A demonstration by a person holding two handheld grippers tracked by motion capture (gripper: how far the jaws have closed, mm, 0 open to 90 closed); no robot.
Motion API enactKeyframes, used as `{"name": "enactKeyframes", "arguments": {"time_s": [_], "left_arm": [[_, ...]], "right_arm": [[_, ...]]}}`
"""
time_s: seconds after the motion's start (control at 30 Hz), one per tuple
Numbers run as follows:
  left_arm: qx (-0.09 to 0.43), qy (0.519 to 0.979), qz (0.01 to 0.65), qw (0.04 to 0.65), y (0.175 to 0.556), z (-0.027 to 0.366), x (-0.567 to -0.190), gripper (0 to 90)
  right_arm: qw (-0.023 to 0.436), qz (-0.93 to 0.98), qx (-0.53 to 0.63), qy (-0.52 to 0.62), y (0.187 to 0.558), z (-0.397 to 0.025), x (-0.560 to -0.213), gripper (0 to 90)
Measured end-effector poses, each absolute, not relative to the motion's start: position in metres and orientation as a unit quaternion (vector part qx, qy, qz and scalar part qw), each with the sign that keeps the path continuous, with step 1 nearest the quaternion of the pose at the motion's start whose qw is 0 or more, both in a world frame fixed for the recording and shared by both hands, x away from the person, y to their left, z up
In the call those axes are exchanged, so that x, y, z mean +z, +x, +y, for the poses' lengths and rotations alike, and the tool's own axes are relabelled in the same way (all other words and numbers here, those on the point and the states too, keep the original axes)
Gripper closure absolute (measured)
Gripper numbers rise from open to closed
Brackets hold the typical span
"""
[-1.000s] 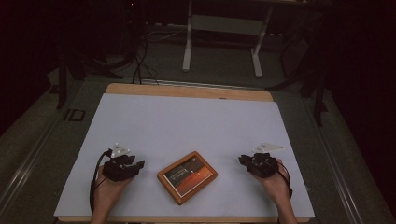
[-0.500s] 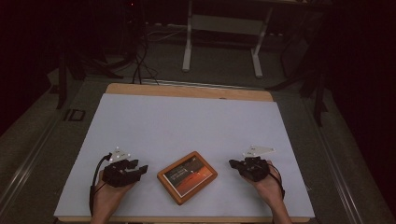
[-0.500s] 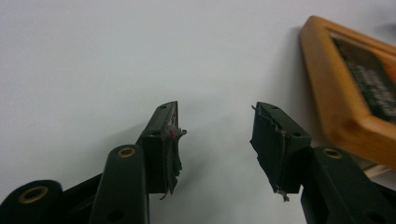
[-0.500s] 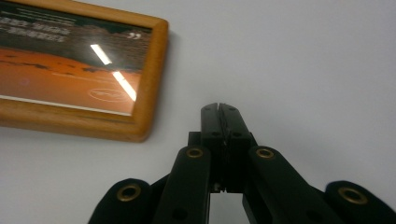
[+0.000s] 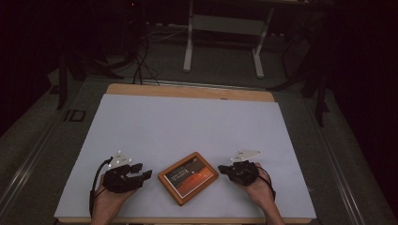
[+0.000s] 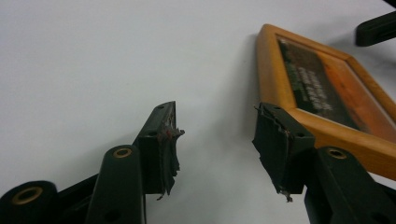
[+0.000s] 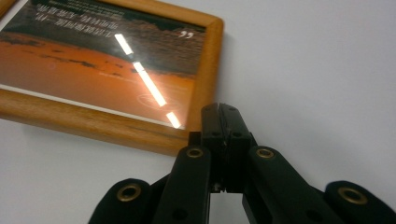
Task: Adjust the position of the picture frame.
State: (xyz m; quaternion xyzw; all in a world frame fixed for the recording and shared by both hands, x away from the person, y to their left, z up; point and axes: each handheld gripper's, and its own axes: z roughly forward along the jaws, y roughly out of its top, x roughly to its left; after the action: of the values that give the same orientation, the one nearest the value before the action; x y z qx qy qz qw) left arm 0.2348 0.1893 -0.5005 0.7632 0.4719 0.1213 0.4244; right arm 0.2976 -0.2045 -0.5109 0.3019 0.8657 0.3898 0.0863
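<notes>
Both hands have crept inward since a second ago, closing from the outer parts of the white sheet toward the picture frame (image 5: 188,178) that lies flat in the lower middle of the high view, turned a little askew. The left gripper (image 5: 142,172) now sits just left of the frame, and the right gripper (image 5: 224,168) has come in to the frame's right corner.

From where I stand this looks like the approach step: neither tool has hold of anything. In the left gripper view the jaws stand wide apart over bare table, with the frame's wooden edge (image 6: 275,70) rising along the right of that picture, just beside the right-hand jaw; whether jaw and wood touch I cannot tell. The worn pads (image 6: 169,140) on those jaws look ragged. In the right gripper view the jaws are pressed together with nothing between them, their tip lying at the lower right corner of the frame (image 7: 140,126), over or against the wood; the glass shows a bright streak of reflected light.

My guess is that the frame is to be lifted or shifted. For that, the left tongs need to slide right until the wooden rail sits between the jaws, then squeeze. The right pair must first spread, or else be used clenched as a pusher against the corner. Gripping the thin rail squarely matters, since the glass face offers no purchase.
</notes>
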Motion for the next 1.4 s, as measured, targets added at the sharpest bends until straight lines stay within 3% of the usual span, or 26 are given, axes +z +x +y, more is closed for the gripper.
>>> {"name": "enactKeyframes", "arguments": {"time_s": [0.4, 1.07, 1.4], "left_arm": [[0.091, 0.763, 0.457, 0.447, 0.23, 0.178, -0.493, 46.4], [0.059, 0.772, 0.459, 0.435, 0.231, 0.159, -0.502, 41.1], [0.031, 0.764, 0.462, 0.449, 0.234, 0.148, -0.506, 34.6]], "right_arm": [[0.075, 0.873, 0.389, 0.284, 0.295, -0.193, -0.516, 90.0], [0.068, 0.871, 0.403, 0.273, 0.293, -0.192, -0.517, 90.0], [0.073, 0.873, 0.402, 0.267, 0.292, -0.192, -0.518, 90.0]]}}
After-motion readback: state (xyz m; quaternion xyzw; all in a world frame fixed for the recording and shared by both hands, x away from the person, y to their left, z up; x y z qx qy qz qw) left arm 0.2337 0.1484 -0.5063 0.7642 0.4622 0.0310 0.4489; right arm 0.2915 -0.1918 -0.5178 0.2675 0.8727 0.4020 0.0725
